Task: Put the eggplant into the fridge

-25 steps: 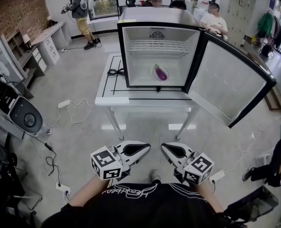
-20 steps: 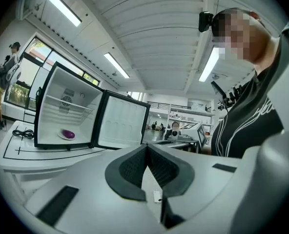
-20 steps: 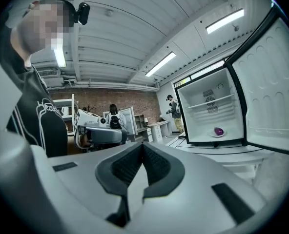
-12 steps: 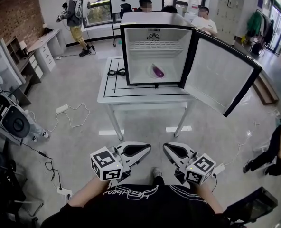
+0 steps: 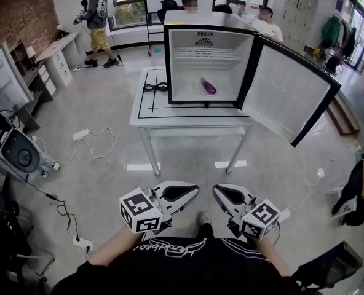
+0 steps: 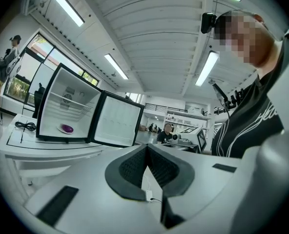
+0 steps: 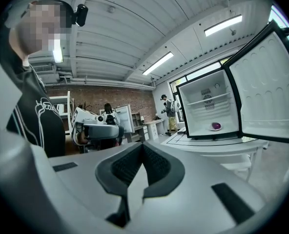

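Note:
The purple eggplant [image 5: 209, 88] lies on a small white plate inside the open mini fridge [image 5: 181, 66], which stands on a white table [image 5: 194, 117]. Both grippers hang close to my body, well short of the table, and hold nothing. My left gripper [image 5: 193, 191] is shut, its pads meeting at the tip, and my right gripper [image 5: 217, 191] is shut the same way. From the left gripper view the eggplant [image 6: 67, 128] shows far off in the fridge beyond the left gripper [image 6: 147, 147]. The right gripper view has the eggplant [image 7: 216, 126] small and distant past the right gripper [image 7: 142, 146].
The fridge door [image 5: 289, 97] swings wide to the right, past the table edge. Cables and a power strip [image 5: 82, 134] lie on the floor at left. Equipment [image 5: 19, 152] and desks line the left wall. Several people stand or sit behind the fridge.
The table and fridge now sit farther from me and look smaller in the head view. Both grippers stay shut and close to my body.

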The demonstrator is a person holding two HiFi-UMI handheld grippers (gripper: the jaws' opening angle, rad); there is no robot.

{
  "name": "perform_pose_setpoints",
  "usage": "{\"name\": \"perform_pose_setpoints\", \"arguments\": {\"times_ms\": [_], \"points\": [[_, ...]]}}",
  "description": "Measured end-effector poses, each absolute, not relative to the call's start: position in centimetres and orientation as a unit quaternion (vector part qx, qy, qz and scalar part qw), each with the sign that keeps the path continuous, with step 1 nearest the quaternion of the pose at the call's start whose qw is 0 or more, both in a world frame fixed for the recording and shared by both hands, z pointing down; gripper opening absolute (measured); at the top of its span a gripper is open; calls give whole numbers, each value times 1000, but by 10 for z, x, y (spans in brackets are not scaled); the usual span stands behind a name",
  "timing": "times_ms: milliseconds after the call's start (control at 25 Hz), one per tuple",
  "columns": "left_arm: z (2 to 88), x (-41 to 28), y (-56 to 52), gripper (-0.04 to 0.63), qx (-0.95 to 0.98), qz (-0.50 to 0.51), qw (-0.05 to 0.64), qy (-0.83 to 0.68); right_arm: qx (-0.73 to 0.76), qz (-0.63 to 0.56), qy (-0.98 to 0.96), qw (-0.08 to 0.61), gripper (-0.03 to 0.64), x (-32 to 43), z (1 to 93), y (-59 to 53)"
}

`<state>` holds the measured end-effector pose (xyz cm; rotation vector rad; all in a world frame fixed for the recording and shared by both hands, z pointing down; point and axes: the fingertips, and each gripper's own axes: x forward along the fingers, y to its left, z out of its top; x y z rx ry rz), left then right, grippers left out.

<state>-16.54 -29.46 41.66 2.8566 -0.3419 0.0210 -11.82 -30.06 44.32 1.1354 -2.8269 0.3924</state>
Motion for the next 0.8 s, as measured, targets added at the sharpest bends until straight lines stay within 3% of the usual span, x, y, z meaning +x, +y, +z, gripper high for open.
{"name": "perform_pose_setpoints", "arguments": {"times_ms": [160, 800], "points": [[412, -170, -293, 7, 983, -4, 143, -115, 355, 121, -927, 15, 6, -123, 441, -301], [406, -180, -295, 8, 981, -27, 142, -125, 364, 119, -922, 47, 6, -127, 437, -299]]}}
